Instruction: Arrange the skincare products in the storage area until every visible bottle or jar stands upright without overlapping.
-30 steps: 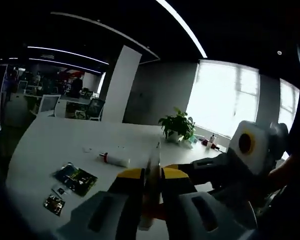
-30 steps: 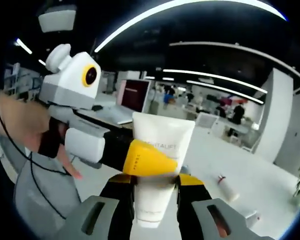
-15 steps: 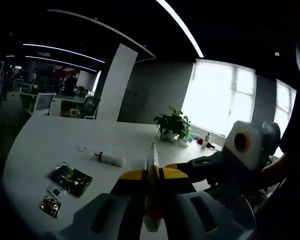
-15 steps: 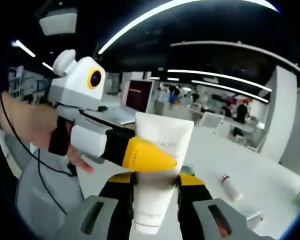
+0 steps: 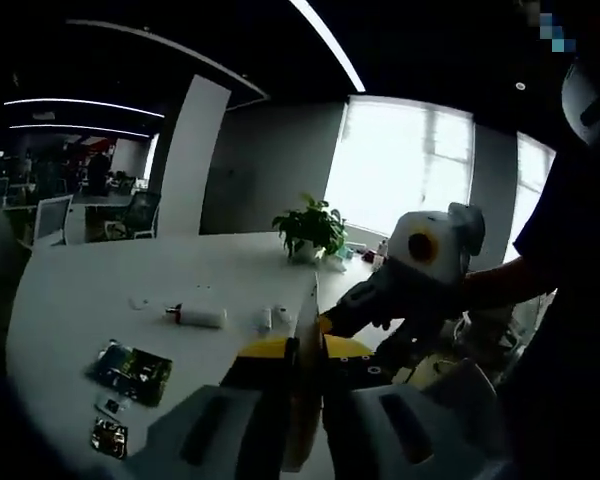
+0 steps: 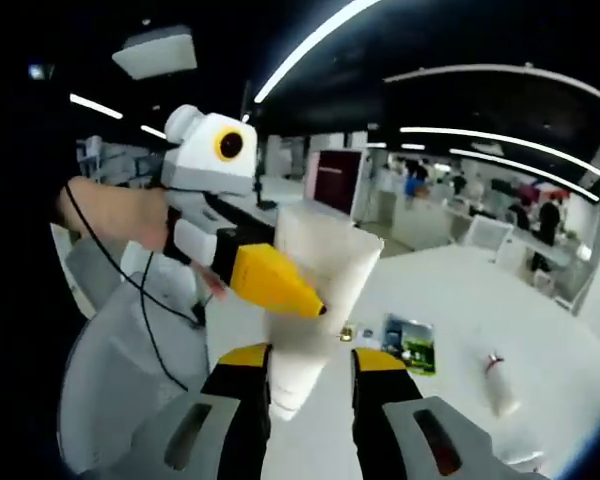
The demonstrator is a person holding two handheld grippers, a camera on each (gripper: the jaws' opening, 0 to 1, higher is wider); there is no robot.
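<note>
A white skincare tube [image 6: 315,280] is held in the air above the table between both grippers. My right gripper [image 6: 310,362] is shut on its lower end, and the tube leans to the left there. My left gripper [image 6: 270,283] comes in from the left, its yellow jaw pressed on the tube's middle. In the left gripper view the tube [image 5: 306,330] shows edge-on, with my left gripper [image 5: 305,352] shut on it. The right gripper [image 5: 420,265] reaches in from the right. A white bottle with a red cap [image 5: 195,316] lies on its side on the white table [image 5: 80,290].
A small white jar [image 5: 270,318] sits near the lying bottle [image 6: 498,385]. Printed packets [image 5: 130,362] lie at the table's near left, and one [image 6: 410,340] shows in the right gripper view. A potted plant [image 5: 310,228] and small bottles [image 5: 380,258] stand by the window. A person's hand [image 6: 110,210] holds the left gripper.
Both views have swung with the hands. The tube now leans left in the right gripper's jaws, where it stood straight before. The left gripper still clamps its middle.
</note>
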